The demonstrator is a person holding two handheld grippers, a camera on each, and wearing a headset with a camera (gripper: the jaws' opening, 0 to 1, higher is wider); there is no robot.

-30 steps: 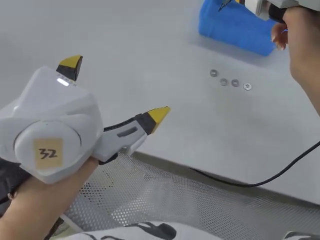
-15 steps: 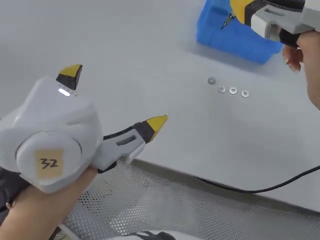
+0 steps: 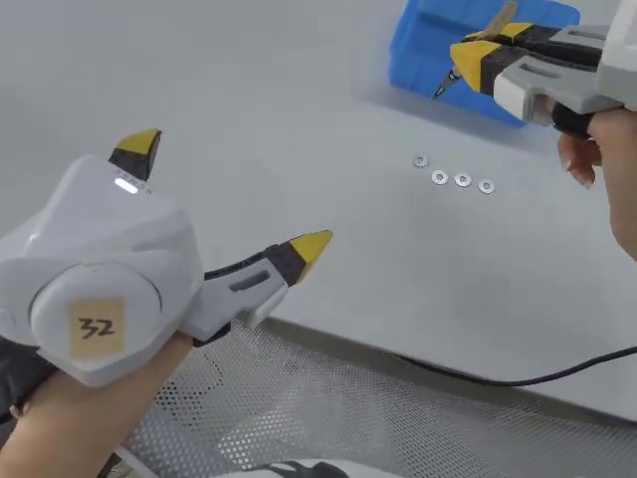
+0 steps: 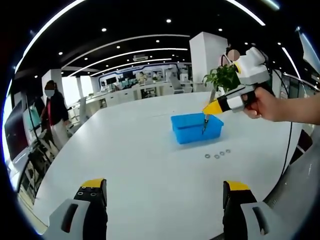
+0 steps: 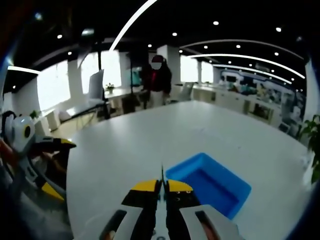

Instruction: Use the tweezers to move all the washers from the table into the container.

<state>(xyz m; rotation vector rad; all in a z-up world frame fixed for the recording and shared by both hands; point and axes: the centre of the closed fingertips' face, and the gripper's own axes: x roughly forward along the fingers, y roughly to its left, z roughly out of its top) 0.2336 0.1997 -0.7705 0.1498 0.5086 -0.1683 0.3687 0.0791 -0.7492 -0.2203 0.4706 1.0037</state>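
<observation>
Dark, thin tweezers (image 3: 444, 84) show you only their tip; the rest is buried in your right tongs (image 3: 464, 50), which clamp them. Their long axis slants down toward the bench (image 3: 249, 100), by the blue container (image 3: 428, 50). Four washers (image 3: 439, 177) lie in a row nearby. Your left tongs (image 3: 227, 194) stand wide apart.

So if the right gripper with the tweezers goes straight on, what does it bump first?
Probably the blue box, near its rim: the tweezers in the right gripper point at it, though depth is unclear.
</observation>
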